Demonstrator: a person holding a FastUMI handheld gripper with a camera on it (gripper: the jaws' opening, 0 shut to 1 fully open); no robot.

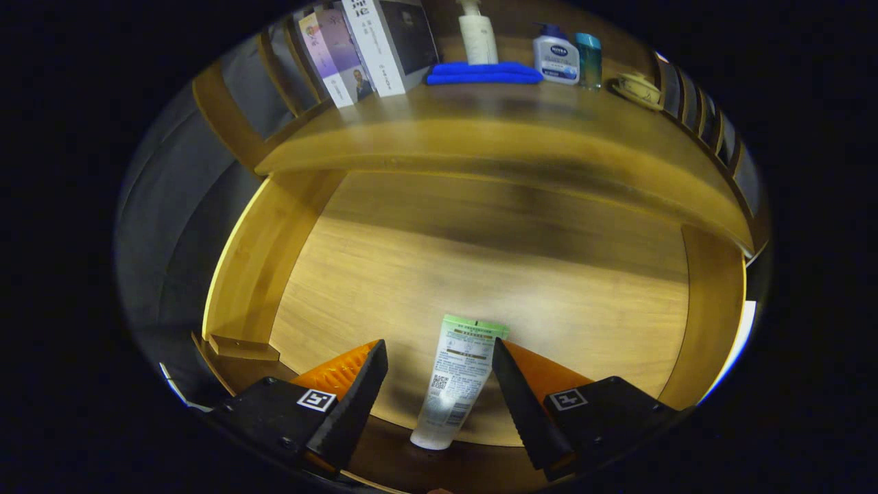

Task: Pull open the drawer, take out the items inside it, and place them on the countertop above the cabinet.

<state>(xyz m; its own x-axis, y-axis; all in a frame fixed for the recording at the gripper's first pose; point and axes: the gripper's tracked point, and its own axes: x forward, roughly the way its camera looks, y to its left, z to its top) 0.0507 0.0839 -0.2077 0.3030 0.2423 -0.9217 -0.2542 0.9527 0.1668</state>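
Tube [454, 381] between parted tongs [439, 353] in open drawer [480, 274].

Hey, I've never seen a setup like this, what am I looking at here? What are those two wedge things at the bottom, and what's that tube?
The camera rides on a handheld two-finger gripper and looks forward along its fingers; those are the two wedges. A person carries it, no robot arm. It looks down into an open wooden drawer. A white tube with a green end lies on the drawer floor between the open fingers, which are not pressing it. Beyond is the countertop, holding boxes, a blue cloth, a pump bottle, a white and blue bottle, a teal container and a small dish.
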